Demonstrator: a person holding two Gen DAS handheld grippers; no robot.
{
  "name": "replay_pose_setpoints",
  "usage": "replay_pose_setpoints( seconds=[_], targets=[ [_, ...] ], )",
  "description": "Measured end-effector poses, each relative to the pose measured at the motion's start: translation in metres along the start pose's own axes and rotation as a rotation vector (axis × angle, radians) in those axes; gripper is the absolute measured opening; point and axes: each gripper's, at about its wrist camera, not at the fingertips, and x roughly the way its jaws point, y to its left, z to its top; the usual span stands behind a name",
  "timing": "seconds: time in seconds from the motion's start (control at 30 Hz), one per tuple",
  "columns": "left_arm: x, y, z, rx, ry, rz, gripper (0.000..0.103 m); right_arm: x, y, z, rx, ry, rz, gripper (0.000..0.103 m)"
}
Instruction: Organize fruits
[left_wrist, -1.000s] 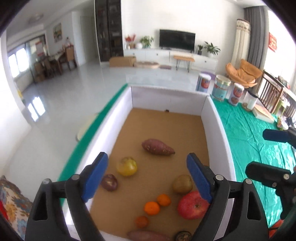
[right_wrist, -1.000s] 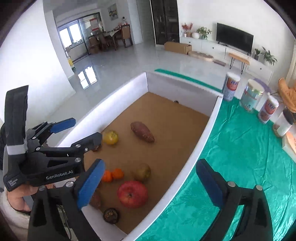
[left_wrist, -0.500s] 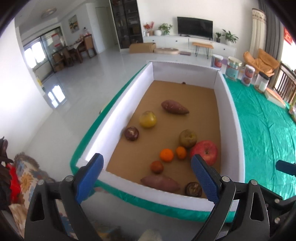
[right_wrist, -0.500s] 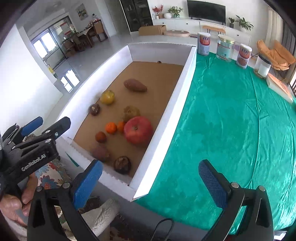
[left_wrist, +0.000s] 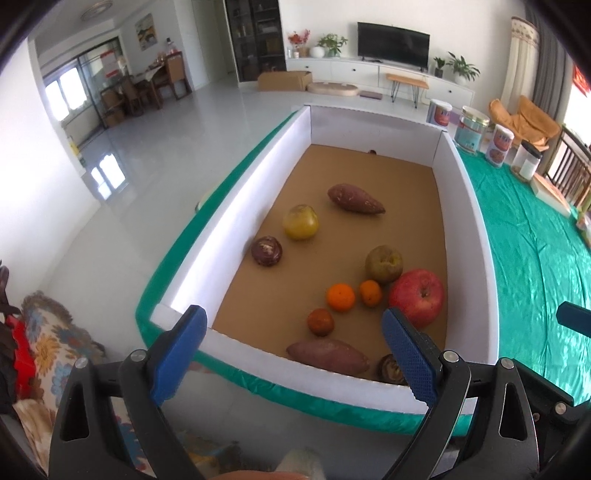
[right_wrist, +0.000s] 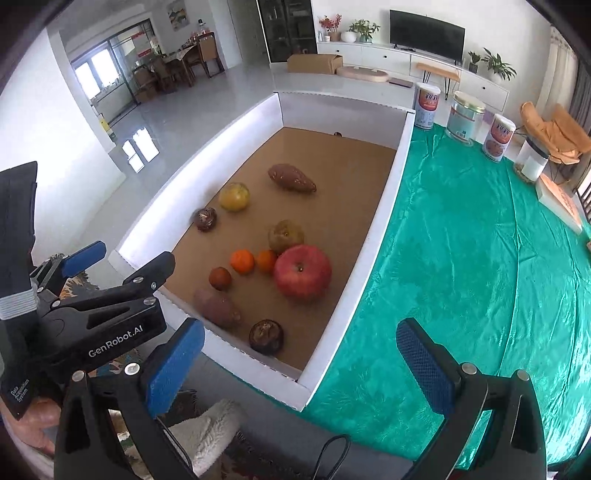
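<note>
Both claws have pulled back from over the white tray (left_wrist: 476, 236), so its near wall now sits past the fingertips. Left claw (left_wrist: 291, 354) and right claw (right_wrist: 299, 365) are both spread wide, gripping nothing. The red apple (right_wrist: 302, 272), tangerines (right_wrist: 242, 261) and sweet potatoes (left_wrist: 354, 198) all sit inside the tray on the green-covered desk (right_wrist: 480, 258).
</note>
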Motion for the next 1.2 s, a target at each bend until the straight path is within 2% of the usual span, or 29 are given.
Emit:
replay_pose_setpoints(
  seconds=[0.73,1.2],
  targets=[
    [0.002,0.006,0.004,-0.007,-0.001,-0.003,0.099,-0.004,-0.002,0.000,0.024,-0.024,-0.028,0.103],
    [0.003,-0.002,0.013,0.022,-0.024,0.026,0.099,-0.001,-0.006,0.007,0.014,-0.014,-0.038,0.103]
  ],
)
